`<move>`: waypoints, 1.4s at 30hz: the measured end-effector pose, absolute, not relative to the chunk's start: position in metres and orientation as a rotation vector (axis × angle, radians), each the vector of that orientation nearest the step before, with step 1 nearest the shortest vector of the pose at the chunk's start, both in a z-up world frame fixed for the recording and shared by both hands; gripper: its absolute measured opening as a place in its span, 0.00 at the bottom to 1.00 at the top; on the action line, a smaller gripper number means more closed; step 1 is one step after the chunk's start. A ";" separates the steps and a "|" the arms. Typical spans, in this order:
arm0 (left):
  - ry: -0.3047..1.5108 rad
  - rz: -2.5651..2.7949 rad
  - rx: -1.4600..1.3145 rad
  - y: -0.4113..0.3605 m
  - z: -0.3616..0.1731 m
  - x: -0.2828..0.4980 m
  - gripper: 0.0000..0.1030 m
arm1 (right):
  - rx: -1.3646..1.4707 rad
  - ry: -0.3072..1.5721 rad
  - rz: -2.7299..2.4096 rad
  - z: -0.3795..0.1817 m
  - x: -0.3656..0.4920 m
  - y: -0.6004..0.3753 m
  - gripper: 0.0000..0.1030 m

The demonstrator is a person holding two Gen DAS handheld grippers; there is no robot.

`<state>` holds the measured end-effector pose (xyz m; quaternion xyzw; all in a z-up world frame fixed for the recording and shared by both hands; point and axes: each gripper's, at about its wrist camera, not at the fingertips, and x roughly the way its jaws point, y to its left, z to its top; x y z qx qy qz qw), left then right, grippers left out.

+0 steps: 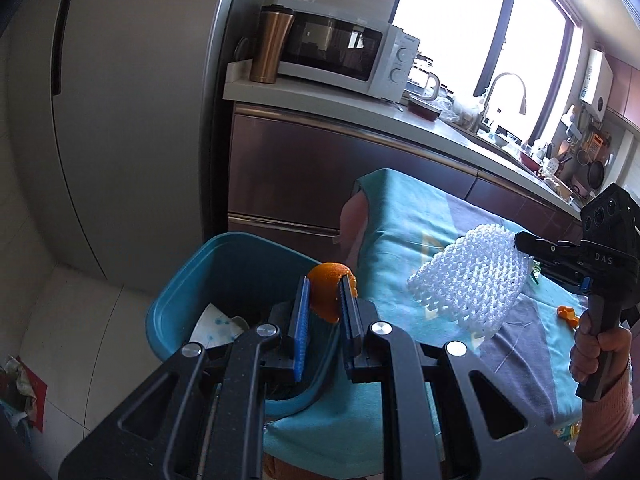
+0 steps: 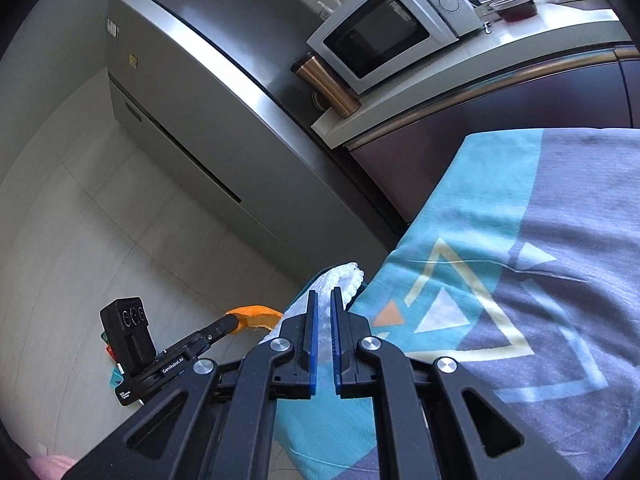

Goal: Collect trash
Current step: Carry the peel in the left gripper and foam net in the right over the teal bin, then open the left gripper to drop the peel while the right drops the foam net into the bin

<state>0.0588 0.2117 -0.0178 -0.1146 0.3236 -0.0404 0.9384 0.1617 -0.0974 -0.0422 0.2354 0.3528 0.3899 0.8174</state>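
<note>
My left gripper (image 1: 325, 286) is shut on a piece of orange peel (image 1: 329, 288) and holds it above the near rim of a teal trash bin (image 1: 176, 300) beside the table. The bin holds white paper (image 1: 212, 322). My right gripper (image 2: 325, 300) is shut on a white foam fruit net (image 2: 340, 280). In the left wrist view the net (image 1: 468, 280) hangs over the table's cloth from the right gripper (image 1: 520, 242). In the right wrist view the left gripper (image 2: 234, 324) shows with the peel (image 2: 256, 314) over the floor.
The table wears a teal and grey cloth (image 1: 404, 216). A small bit of orange peel (image 1: 567, 313) lies on it at the right. A counter with a microwave (image 1: 340, 50) and copper tumbler (image 1: 272, 44) stands behind. A grey fridge (image 2: 224, 92) stands at the left.
</note>
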 end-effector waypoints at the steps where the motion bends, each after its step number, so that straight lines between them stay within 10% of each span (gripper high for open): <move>1: 0.670 -0.070 -0.235 0.216 -0.022 0.060 0.14 | 0.496 0.760 0.839 -0.044 0.164 -0.091 0.05; 42: 0.860 -0.009 -0.305 0.238 -0.120 0.098 0.15 | 0.507 0.953 0.762 -0.110 0.205 0.042 0.07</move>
